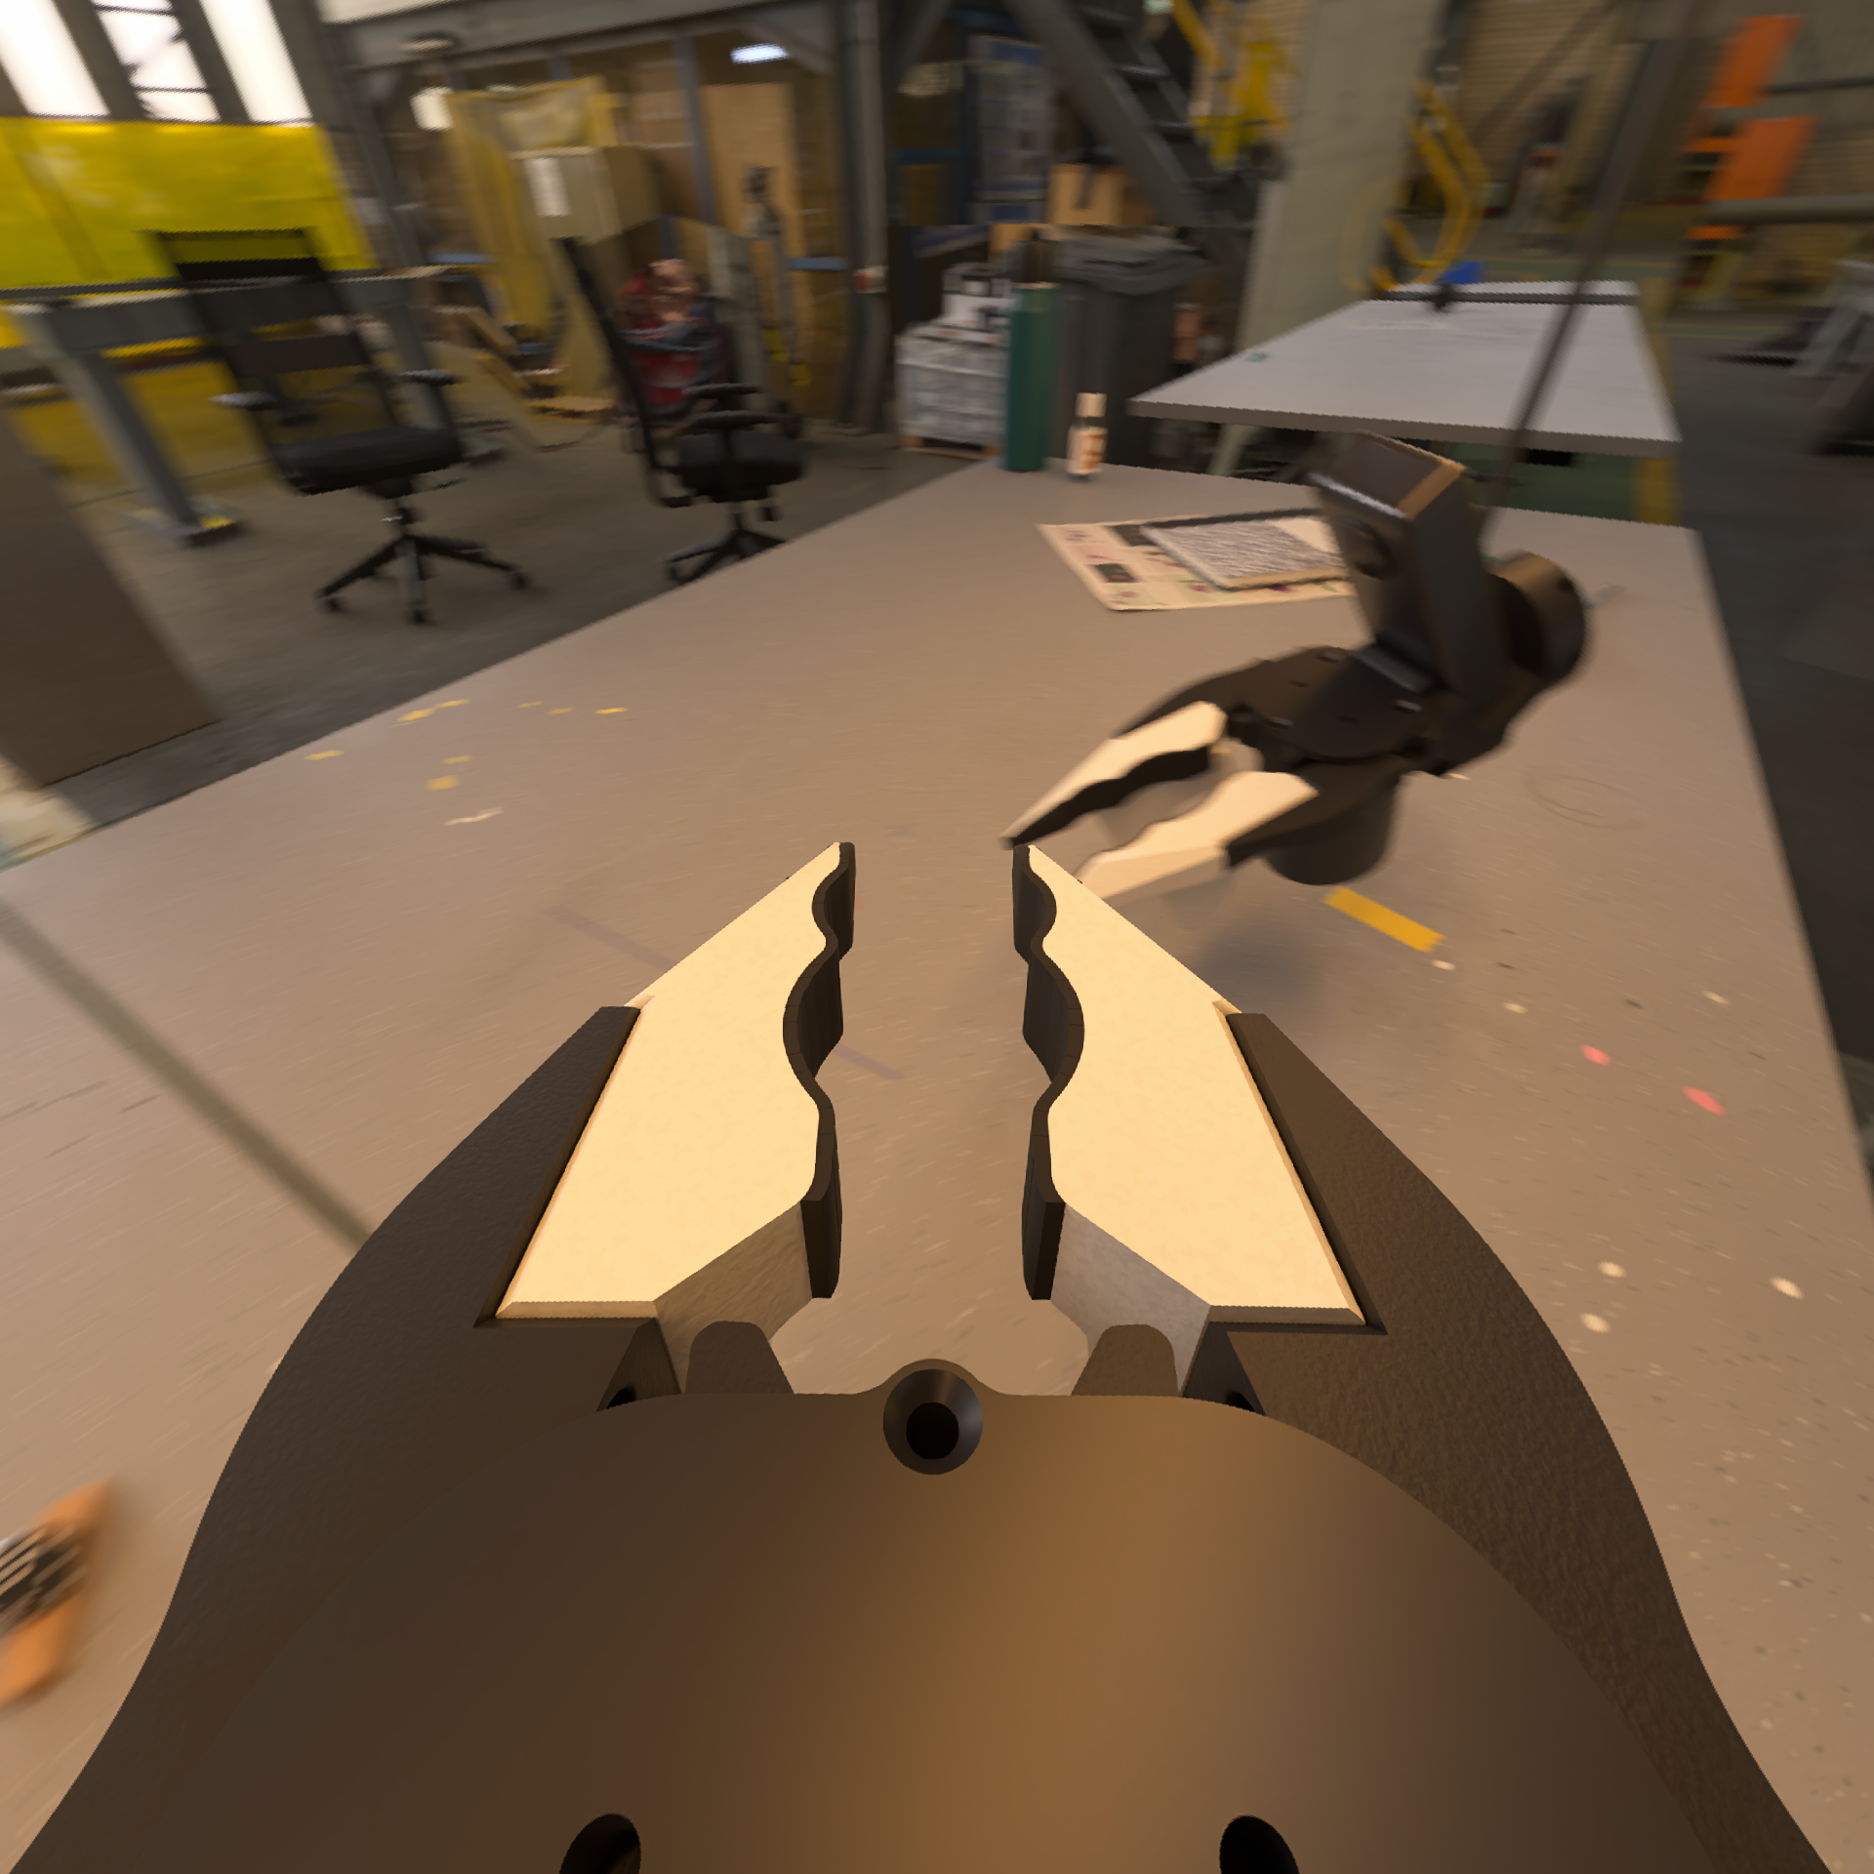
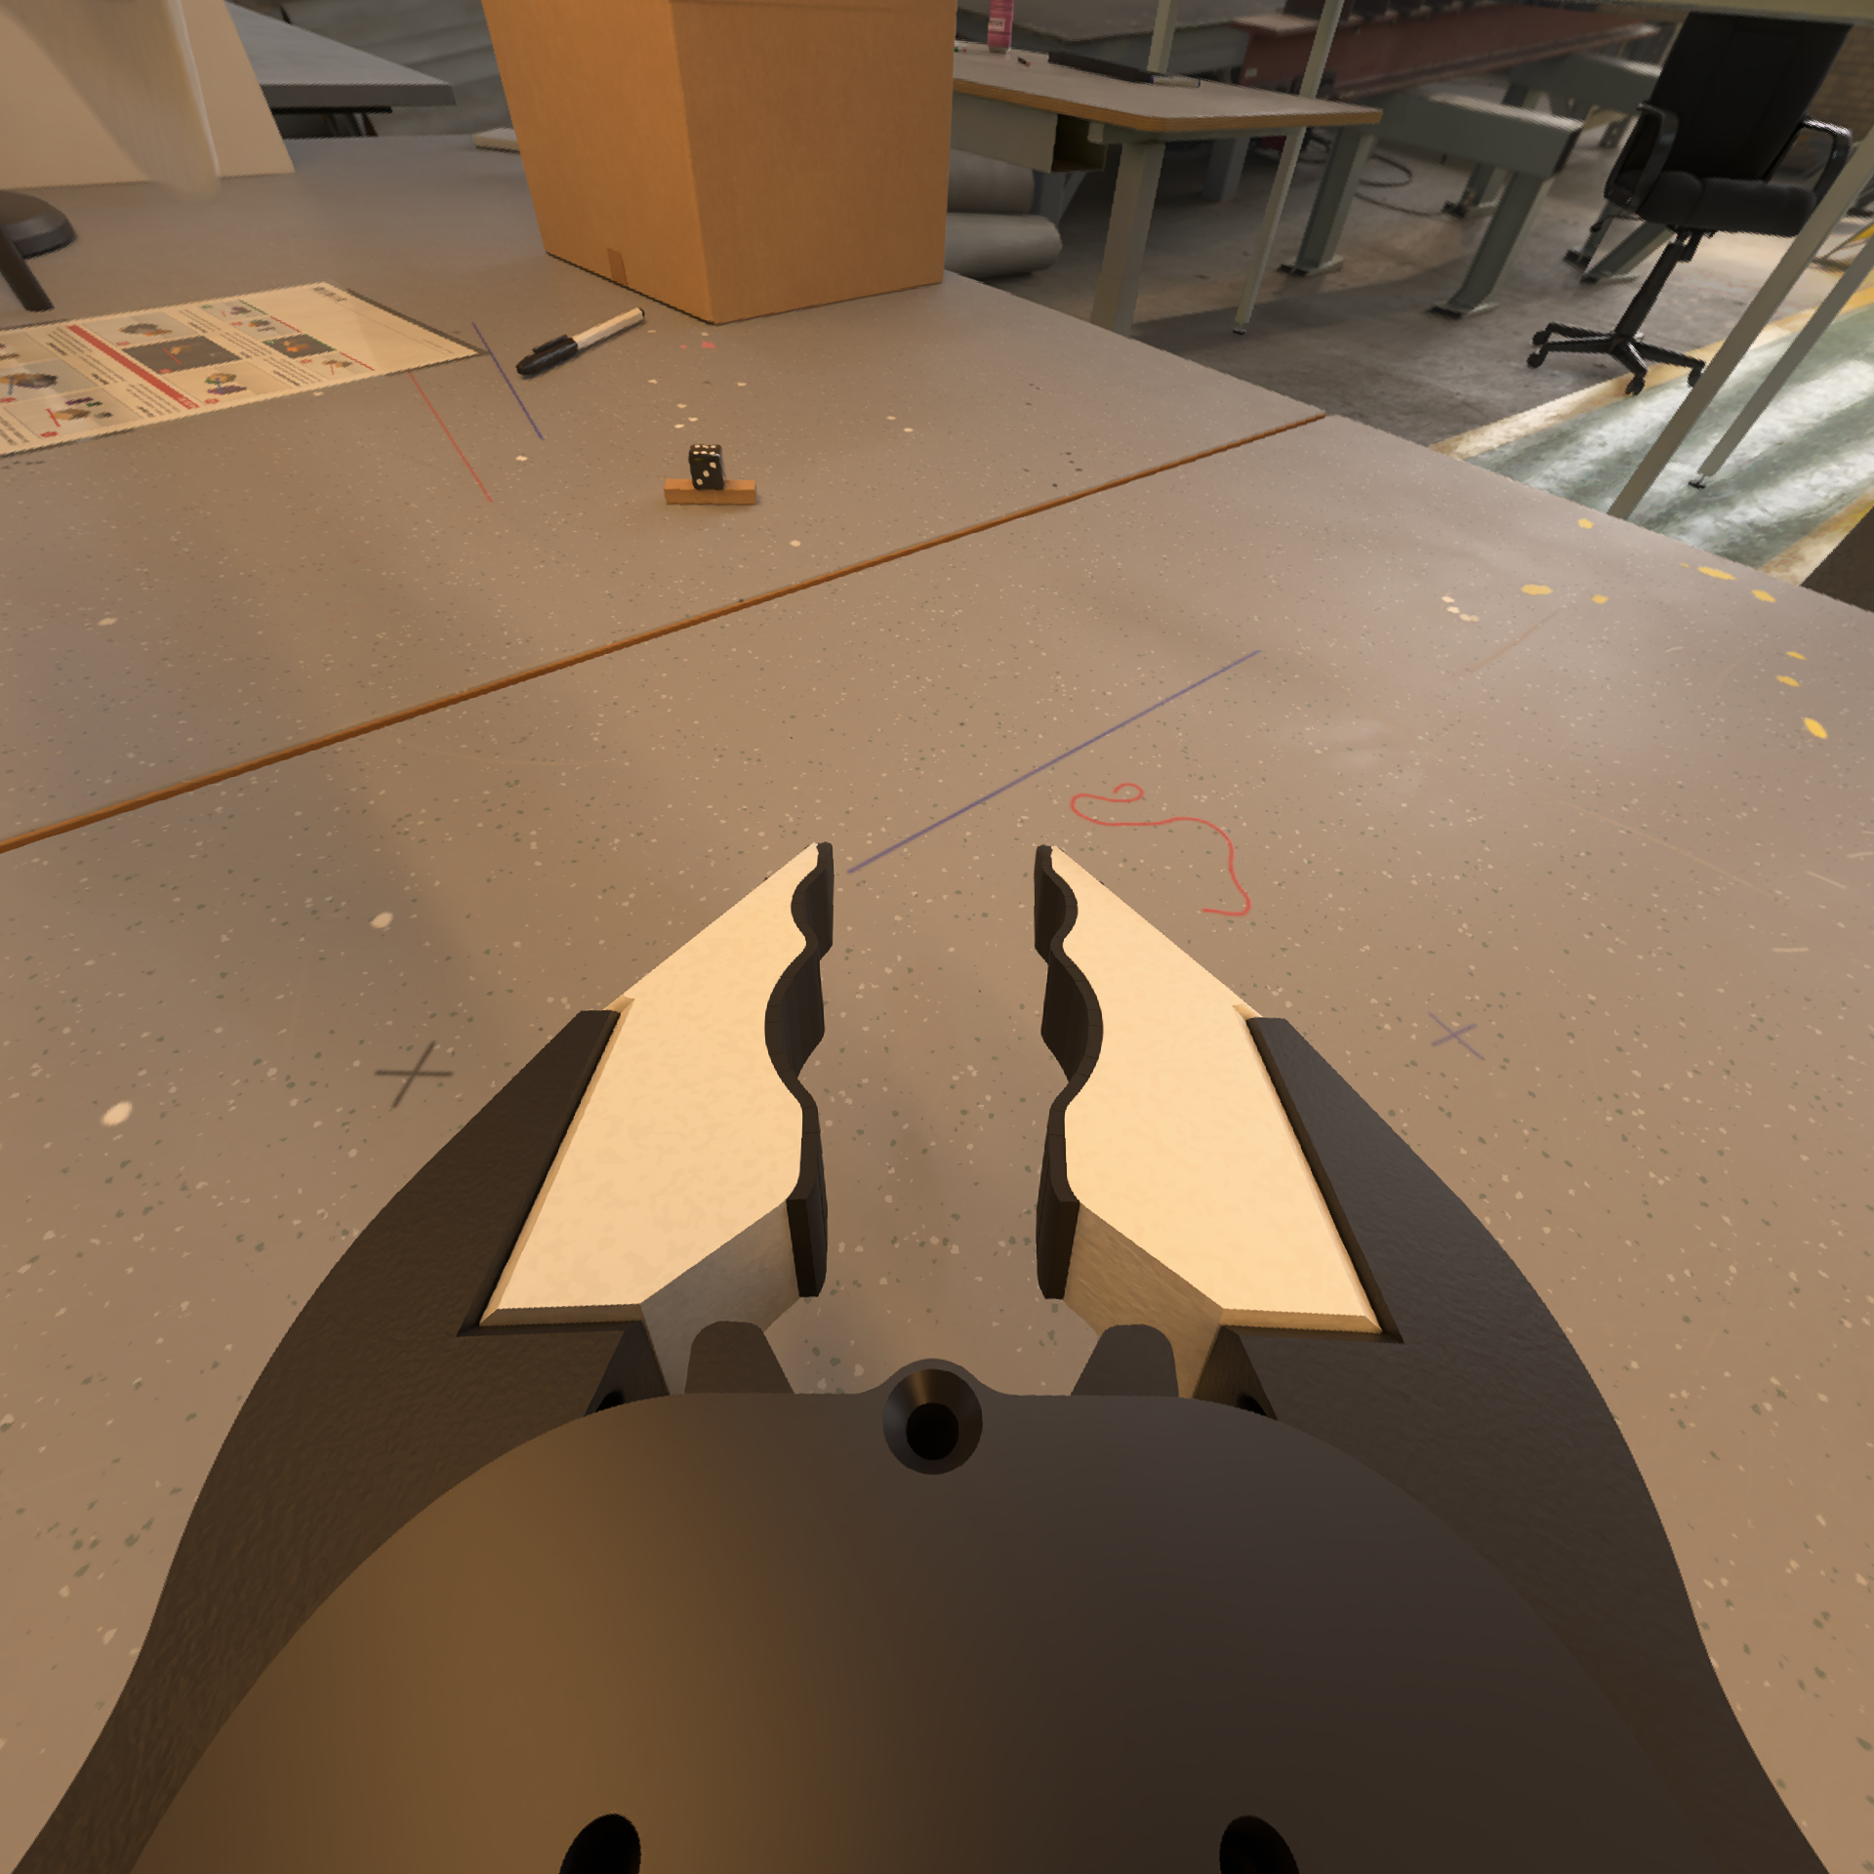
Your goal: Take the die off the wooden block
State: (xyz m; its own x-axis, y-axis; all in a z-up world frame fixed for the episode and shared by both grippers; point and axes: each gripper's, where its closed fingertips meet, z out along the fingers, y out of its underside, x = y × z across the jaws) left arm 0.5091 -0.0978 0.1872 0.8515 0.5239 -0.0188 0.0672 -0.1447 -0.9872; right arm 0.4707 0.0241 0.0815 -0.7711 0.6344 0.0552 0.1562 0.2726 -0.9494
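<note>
In the right wrist view a small black die [image 2: 706,465] with white pips sits on a flat wooden block [image 2: 710,493], far ahead and a little left on the grey table [image 2: 1014,629]. My right gripper [image 2: 933,857] is open and empty, well short of the die. In the left wrist view my left gripper [image 1: 933,857] is open and empty above the table. The right gripper [image 1: 1055,862] also shows there, ahead and to the right, open. The die and block do not show in the left wrist view.
A cardboard box [image 2: 740,152] stands beyond the die, with a black marker [image 2: 578,342] and a printed sheet [image 2: 203,355] to its left. A seam [image 2: 659,634] crosses the table. The left wrist view shows a printed sheet [image 1: 1207,558], a bottle [image 1: 1087,434] and chairs [image 1: 395,477] past the table edge.
</note>
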